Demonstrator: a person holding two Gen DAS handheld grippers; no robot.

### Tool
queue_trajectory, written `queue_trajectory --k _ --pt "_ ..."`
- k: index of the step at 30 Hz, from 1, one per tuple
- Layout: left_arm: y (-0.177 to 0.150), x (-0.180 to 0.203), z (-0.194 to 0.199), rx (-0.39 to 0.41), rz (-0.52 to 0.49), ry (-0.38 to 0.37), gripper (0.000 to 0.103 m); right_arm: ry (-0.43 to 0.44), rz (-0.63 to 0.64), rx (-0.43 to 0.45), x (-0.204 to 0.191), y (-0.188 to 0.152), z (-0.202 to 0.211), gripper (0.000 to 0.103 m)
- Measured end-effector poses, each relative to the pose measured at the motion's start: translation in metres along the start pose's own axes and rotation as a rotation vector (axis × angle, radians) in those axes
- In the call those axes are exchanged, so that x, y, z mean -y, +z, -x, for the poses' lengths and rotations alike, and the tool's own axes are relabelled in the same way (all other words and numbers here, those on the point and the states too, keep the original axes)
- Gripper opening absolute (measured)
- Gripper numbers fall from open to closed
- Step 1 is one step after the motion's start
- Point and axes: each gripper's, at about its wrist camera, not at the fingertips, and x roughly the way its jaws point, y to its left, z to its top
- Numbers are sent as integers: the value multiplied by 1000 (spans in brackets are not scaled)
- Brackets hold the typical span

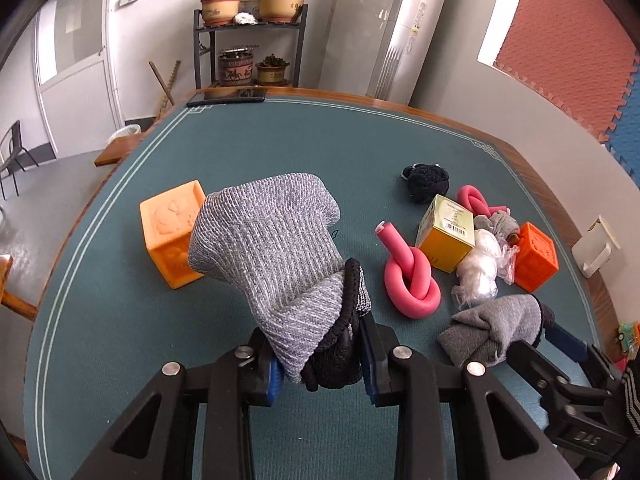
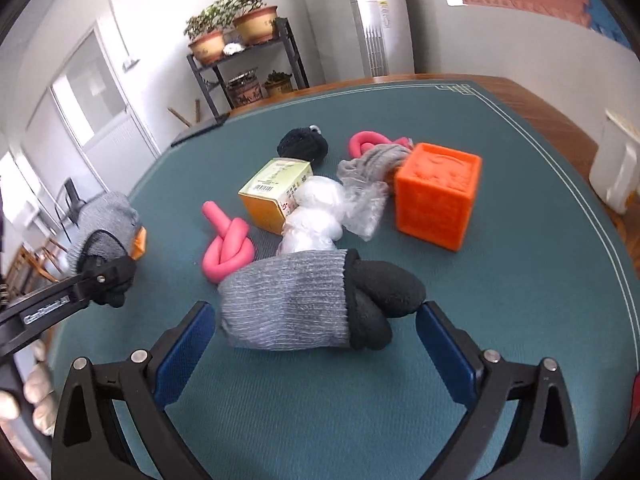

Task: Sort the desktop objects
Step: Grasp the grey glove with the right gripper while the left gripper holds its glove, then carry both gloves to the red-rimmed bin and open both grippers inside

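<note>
Yellow box (image 2: 276, 196): barcode label on its top face, digits too small to read. Right gripper (image 1: 560, 344) body, at 4 o'clock in the left wrist view: raised letters, possibly "DAS", inverted.

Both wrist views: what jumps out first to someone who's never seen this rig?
The grey-and-black glove clamped in the left gripper and lifted off the green table mat, filling the middle of the left wrist view. Next, its twin, a second grey glove, lying flat between the open fingers of the right gripper. Behind sits a bright clutter: a knotted pink foam tube, a yellow box and an orange cube.
</note>
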Motion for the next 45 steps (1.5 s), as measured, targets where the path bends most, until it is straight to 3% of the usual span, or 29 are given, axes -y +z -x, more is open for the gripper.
queue_trajectory --k 9,11,13,15,18,20,26,36,45 --pt "7 12 -22 -33 -21 5 32 -24 -9 -53 2 0 -34 102" --pt "7 13 -23 -34 -22 9 32 -30 7 -43 1 -1 -33 96" --pt "8 13 -24 -35 -23 12 32 -16 17 -39 -2 -3 -30 71" --pt "8 15 -25 -36 -26 13 32 -3 15 -36 -2 -4 -24 55" --pt "9 14 -21 -34 -33 8 32 -31 29 -15 -4 -9 -14 45" --pt "10 13 -17 -28 -41 4 32 -16 26 -11 -4 -13 -8 22" --pt "8 21 -8 -15 -63 -12 32 -13 -6 35 4 -28 24 20" --pt "1 48 8 15 -129 -43 32 -15 -105 203 30 -48 104 20" --pt "-19 80 27 29 -208 -88 32 -186 -233 350 98 -91 195 20"
